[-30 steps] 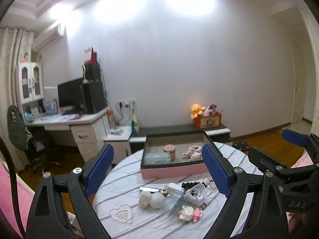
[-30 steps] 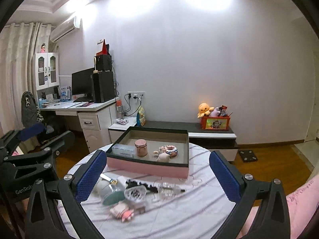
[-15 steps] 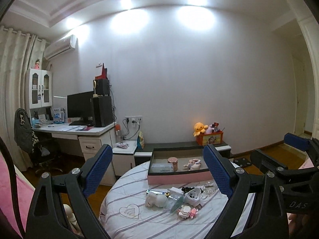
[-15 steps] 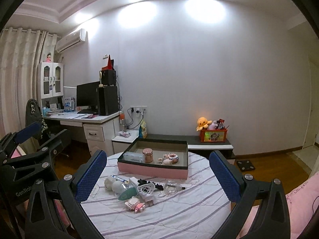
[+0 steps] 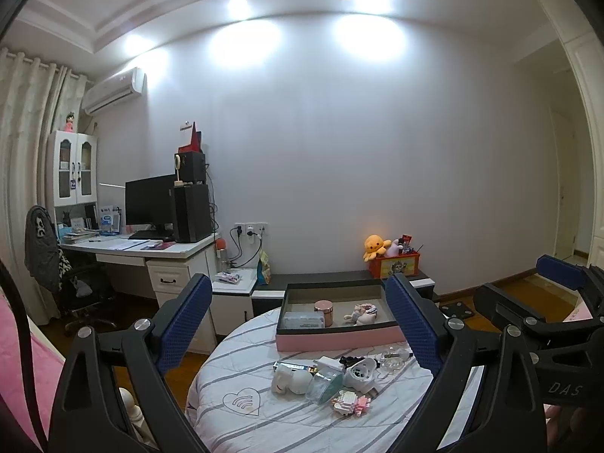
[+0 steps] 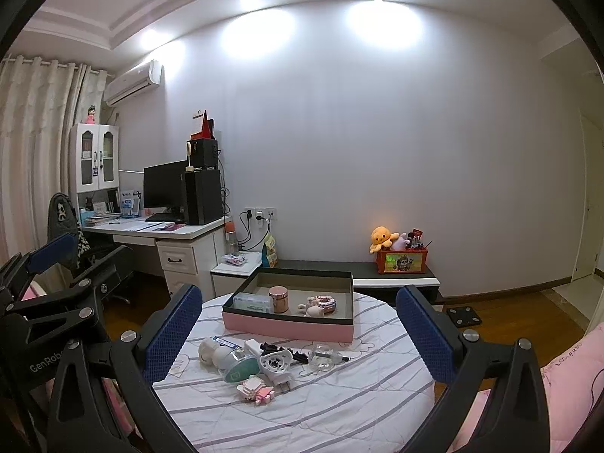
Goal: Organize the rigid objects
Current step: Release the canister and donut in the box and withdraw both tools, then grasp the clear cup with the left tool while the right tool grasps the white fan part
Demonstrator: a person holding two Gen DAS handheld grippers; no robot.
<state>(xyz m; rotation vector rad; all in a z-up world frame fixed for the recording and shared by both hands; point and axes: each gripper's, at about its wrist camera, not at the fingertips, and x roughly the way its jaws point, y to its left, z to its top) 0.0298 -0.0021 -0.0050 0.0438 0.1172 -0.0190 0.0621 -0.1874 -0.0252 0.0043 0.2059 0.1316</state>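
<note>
A pink box with a dark rim [image 5: 339, 334] [image 6: 287, 326] sits at the far side of the round table with the striped cloth [image 5: 264, 426]. Inside it are a rose-gold jar [image 5: 324, 311], a clear case [image 5: 304, 319] and a small figurine [image 5: 362, 311]. In front of the box lie loose items: white round pieces [image 6: 215, 353], a teal-lidded container [image 6: 239, 368], a white plug [image 6: 275, 362], a pink brick toy [image 6: 256, 392] and a clear glass piece [image 6: 322, 356]. My left gripper [image 5: 295, 281] and right gripper [image 6: 299, 291] hover side by side short of the table. Both are open and hold nothing.
A desk with a monitor [image 5: 149, 204] and a chair [image 5: 45, 256] stands at the left wall. A low cabinet behind the table carries an orange toy bin [image 6: 402, 260]. Pink bedding [image 6: 566, 377] flanks the table. A scale [image 6: 464, 315] lies on the wooden floor.
Both grippers have drawn back from the table and tipped upward, so the table and box look smaller and lower. Nothing on the table has moved.
</note>
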